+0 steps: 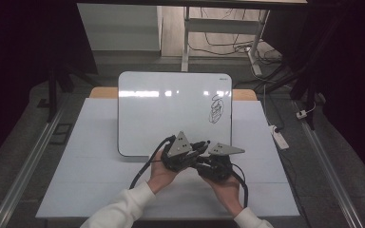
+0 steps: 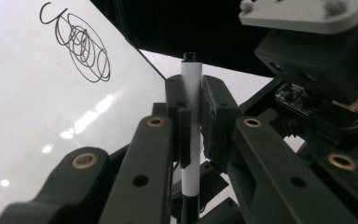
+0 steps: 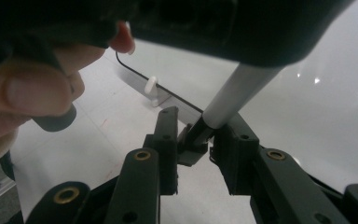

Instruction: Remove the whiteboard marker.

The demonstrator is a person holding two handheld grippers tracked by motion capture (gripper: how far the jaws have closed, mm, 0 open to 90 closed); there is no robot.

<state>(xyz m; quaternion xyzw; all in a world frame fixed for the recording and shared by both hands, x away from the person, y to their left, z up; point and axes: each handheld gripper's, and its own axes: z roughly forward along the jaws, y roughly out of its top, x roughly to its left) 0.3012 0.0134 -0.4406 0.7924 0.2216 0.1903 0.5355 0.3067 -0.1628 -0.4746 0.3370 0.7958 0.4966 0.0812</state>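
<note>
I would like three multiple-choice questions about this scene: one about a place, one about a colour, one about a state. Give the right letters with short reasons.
1. Where on the whiteboard is the scribble, seen from the high view?
A. near its right edge
B. at its left edge
C. in its lower left corner

2. What colour is the body of the marker?
A. red
B. white
C. yellow

3. In what state is the left gripper?
A. wide open and empty
B. lying on the table
C. shut on the marker

Answers:
1 A, the black loops sit by the board's right edge.
2 B, the barrel between the jaws is white.
3 C, both pads press against the barrel in the left gripper view.
</note>
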